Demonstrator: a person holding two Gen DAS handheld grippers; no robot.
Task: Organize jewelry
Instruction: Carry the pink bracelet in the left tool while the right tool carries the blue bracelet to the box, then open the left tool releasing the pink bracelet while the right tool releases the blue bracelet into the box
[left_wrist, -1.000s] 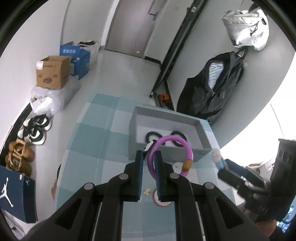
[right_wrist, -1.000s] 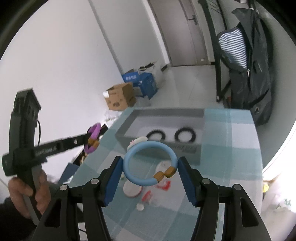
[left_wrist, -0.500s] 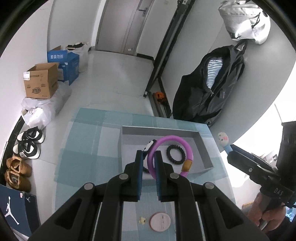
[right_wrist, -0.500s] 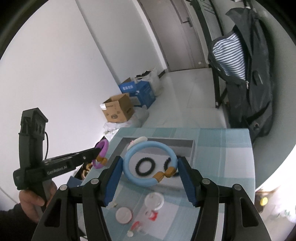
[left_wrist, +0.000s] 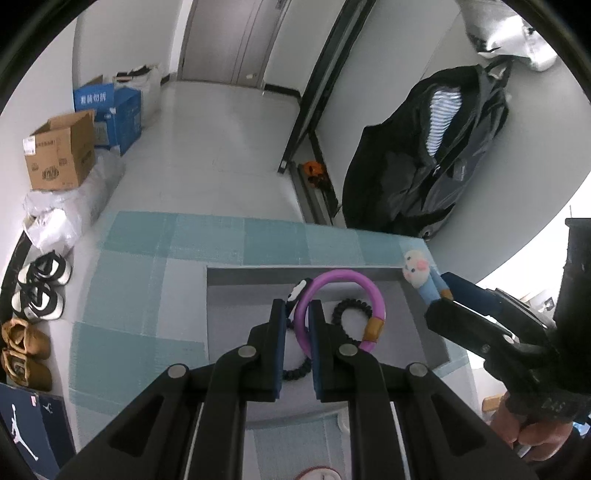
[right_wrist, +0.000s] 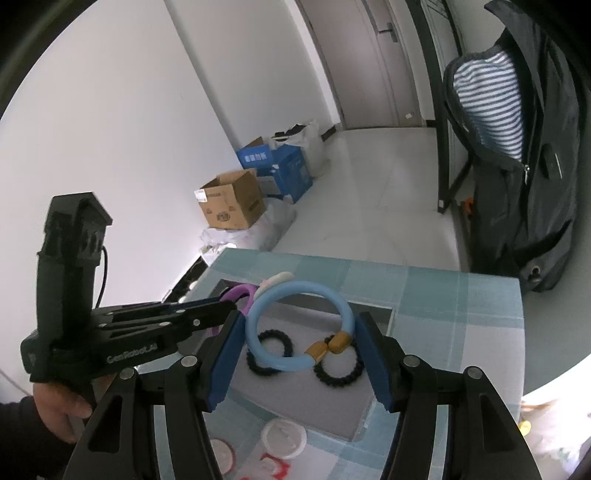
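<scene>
My left gripper (left_wrist: 297, 306) is clamping purple ring (left_wrist: 341, 280) over grey tray (left_wrist: 221, 317) | my right gripper (right_wrist: 301, 326) is gripping blue ring (right_wrist: 295, 325) above tray's black bands (right_wrist: 269, 352).

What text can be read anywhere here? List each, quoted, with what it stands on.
"GenRobot.AI": side of the left tongs.
Jumpman figure, no words: dark shoebox.
White Chinese characters: blue box, too blurred to read.
Round logo and label: cardboard box, too small to read.
Raised characters: right tongs handle, illegible.
</scene>
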